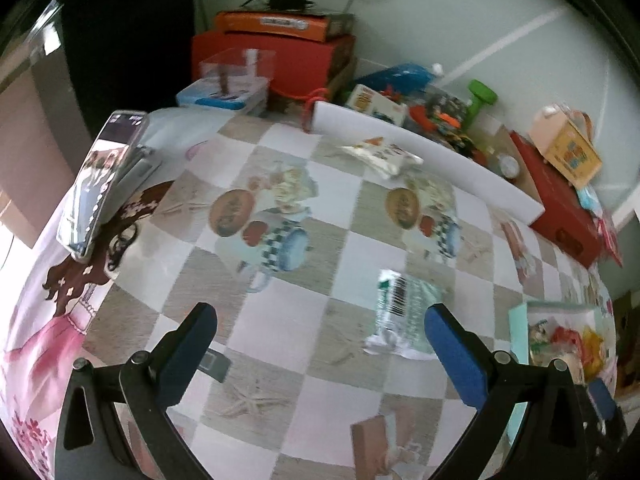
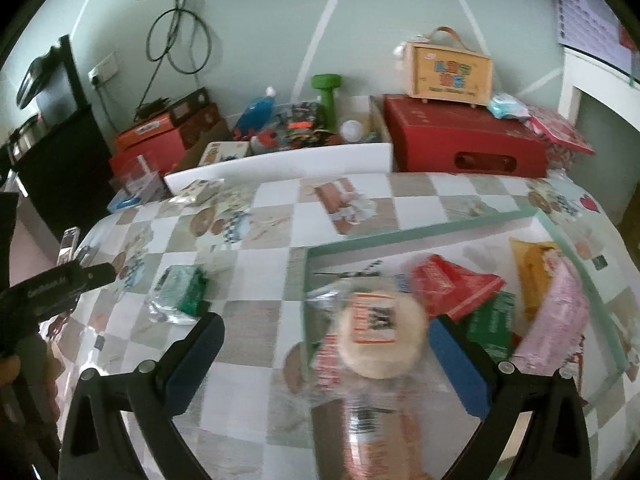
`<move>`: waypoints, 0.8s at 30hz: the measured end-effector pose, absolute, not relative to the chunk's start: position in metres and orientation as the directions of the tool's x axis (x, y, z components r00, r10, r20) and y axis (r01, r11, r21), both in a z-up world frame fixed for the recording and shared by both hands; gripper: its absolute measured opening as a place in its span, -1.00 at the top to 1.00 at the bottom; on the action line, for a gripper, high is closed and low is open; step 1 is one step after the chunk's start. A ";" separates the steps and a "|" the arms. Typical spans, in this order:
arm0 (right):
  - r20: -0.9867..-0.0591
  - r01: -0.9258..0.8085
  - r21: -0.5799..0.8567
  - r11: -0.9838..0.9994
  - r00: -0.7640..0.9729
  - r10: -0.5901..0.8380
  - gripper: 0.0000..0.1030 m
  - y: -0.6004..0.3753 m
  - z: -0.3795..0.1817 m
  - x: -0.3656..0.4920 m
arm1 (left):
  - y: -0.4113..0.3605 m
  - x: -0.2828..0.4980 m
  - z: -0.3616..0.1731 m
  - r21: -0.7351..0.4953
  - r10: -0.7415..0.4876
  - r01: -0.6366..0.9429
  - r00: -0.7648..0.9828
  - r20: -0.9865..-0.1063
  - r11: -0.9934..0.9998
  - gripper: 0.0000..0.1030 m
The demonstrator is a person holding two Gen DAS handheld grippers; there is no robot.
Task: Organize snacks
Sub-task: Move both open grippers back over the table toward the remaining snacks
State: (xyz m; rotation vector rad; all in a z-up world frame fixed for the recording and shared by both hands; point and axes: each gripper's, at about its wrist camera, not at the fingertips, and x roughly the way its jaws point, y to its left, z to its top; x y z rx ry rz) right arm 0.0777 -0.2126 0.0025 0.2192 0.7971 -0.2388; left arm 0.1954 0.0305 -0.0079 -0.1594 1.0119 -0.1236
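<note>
The fingers of the right gripper (image 2: 326,344) are spread wide, with nothing clamped; a round cake in clear wrap (image 2: 380,330) is seen between them, over the near edge of the mint-green tray (image 2: 420,232). The left gripper (image 1: 320,338) is likewise spread and empty above the checked tablecloth (image 1: 280,320). One green-and-clear packet (image 1: 404,312) lies flat just beside its right finger, and one white packet (image 1: 380,154) lies farther off, beside the white box (image 1: 440,152). At least four packets are counted in the tray.
</note>
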 end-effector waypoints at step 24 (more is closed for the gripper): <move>-0.730 0.135 0.152 0.979 0.683 0.019 -1.00 -0.139 -0.012 0.148 | 0.058 0.233 -0.042 -0.168 -0.143 -0.006 0.495 -0.857 0.986 -1.00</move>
